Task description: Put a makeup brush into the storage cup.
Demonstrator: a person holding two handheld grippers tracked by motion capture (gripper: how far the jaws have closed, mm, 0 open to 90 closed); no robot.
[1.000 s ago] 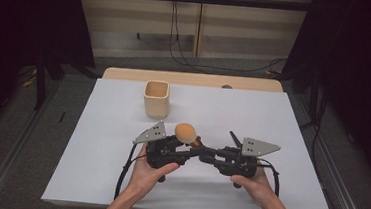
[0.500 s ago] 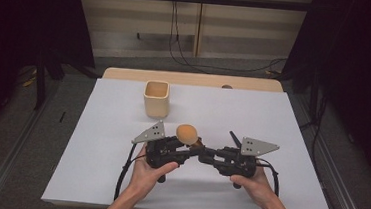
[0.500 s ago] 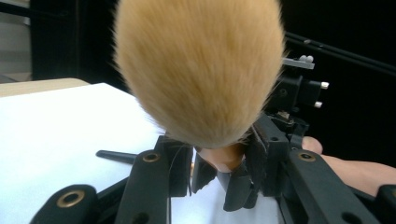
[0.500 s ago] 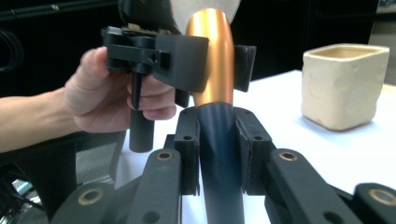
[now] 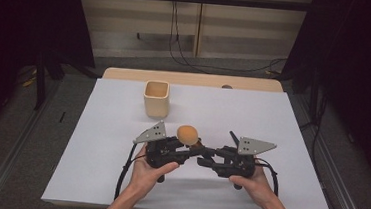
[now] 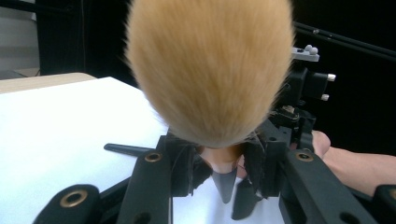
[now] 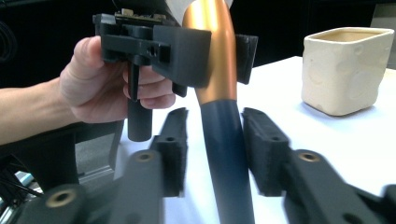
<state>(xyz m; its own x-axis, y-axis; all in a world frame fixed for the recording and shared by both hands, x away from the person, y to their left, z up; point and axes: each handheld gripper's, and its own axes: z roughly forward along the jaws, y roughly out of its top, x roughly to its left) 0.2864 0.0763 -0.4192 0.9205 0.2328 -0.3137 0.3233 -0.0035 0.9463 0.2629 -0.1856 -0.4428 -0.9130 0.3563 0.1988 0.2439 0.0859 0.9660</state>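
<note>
The right gripper (image 7: pixel 212 154) has just been opening, its pads standing clear of the brush (image 5: pixel 189 136) handle between them, apparently handing it over. The left gripper (image 5: pixel 190 147) clamps the copper ferrule so the bristles stand upright. Beyond the brush waits the cream cup (image 5: pixel 156 98), its likely destination.

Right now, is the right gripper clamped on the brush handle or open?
Open. Its jaws have just been opening: in the right gripper view the pads stand apart from the brush handle between them, while the left gripper holds it.
</note>
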